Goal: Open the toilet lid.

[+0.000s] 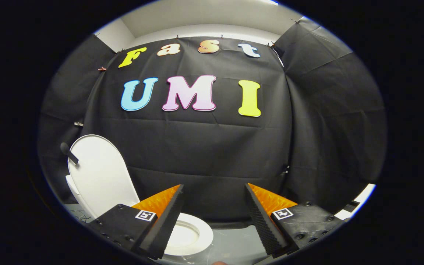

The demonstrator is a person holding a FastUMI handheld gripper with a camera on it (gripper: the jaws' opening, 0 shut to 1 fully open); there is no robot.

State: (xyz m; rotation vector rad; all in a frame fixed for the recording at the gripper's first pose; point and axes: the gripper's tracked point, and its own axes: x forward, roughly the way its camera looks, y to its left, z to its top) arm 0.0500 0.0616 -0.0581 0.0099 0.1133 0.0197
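The white toilet lid (99, 175) stands raised, nearly upright, to the left of my fingers, with a small dark handle (68, 152) sticking out near its top left edge. Below it the white seat ring (202, 230) lies flat around the bowl, partly hidden behind my left finger (166, 217). My gripper (214, 187) is open, with a wide gap between the fingers and nothing in it. It sits above and to the right of the bowl, apart from the lid.
Black cloth walls close the booth behind and on the right. Grey floor (234, 246) shows between the fingers, beside the bowl. A pale strip (359, 200) runs along the bottom of the right wall.
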